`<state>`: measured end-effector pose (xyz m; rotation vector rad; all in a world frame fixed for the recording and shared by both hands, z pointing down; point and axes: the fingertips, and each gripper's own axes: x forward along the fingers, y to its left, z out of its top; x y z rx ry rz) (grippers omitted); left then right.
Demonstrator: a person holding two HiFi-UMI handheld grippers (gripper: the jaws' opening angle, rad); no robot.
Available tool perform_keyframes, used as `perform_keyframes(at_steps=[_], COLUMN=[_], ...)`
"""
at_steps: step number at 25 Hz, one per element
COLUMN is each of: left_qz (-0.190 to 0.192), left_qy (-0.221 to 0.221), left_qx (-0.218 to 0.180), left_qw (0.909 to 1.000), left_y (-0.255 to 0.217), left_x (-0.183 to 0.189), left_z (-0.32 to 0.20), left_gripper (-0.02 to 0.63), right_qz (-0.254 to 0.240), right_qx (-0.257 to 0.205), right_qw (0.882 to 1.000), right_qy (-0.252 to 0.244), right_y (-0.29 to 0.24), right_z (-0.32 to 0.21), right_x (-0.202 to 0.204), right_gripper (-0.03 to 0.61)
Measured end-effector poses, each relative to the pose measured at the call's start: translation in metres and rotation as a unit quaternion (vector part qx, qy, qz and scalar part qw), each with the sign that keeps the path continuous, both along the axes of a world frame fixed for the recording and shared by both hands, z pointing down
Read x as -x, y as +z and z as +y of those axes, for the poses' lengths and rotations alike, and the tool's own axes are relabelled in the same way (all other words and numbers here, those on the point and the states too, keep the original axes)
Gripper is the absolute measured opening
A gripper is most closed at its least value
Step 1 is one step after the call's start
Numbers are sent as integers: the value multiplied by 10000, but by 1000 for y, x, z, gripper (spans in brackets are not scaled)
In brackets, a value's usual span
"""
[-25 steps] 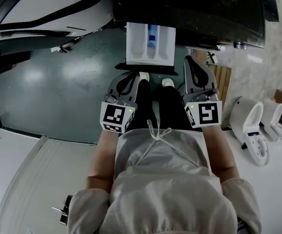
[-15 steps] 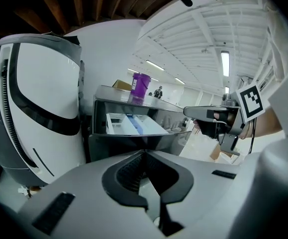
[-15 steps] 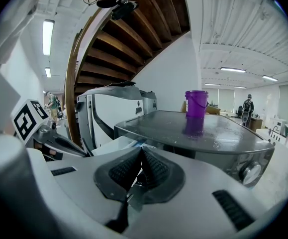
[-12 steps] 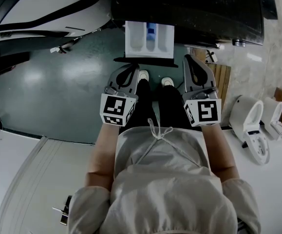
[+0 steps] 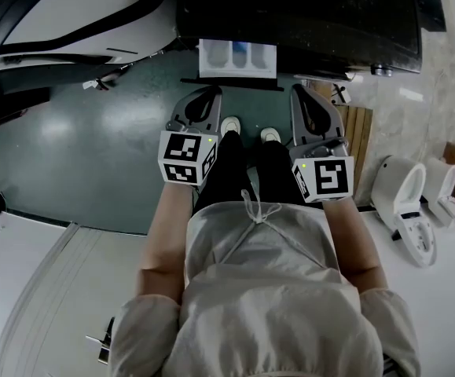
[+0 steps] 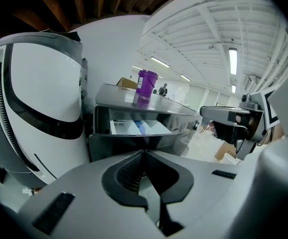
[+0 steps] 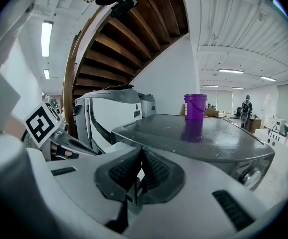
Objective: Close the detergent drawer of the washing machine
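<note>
The detergent drawer (image 5: 237,59) sticks a short way out of the dark washing machine (image 5: 313,14), its white compartments with a blue insert showing. In the left gripper view the drawer (image 6: 139,127) lies just ahead of the jaws, above its dark front panel. My left gripper (image 5: 202,94) is shut and empty, its tip right at the drawer front's left part. My right gripper (image 5: 303,91) is shut and empty, just right of the drawer front. A purple cup (image 7: 195,107) stands on the machine's top.
A white machine with a round door (image 5: 70,14) stands to the left. The person's shoes (image 5: 247,128) rest on the green floor below the drawer. A wooden pallet (image 5: 358,124) and white toilets (image 5: 404,203) are at the right.
The drawer has slid further into the machine, so less of it shows. Both grippers have moved forward toward the machine with it.
</note>
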<state>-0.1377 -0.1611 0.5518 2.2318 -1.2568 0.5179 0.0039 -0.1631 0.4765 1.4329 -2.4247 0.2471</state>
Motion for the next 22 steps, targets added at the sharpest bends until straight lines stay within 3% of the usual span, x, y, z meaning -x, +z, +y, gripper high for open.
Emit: perform_keyframes(at_steps=[22], left_qz=[197], left_qy=[-391], left_qx=[32], left_qw=[9990], left_y=[-2], left_x=[0], left_z=[-72], left_gripper=[18], right_qz=[-134], right_qx=[138], right_qw=[9997], right_qy=[150], right_y=[0], right_z=[-43], right_x=[-12], right_gripper=[6])
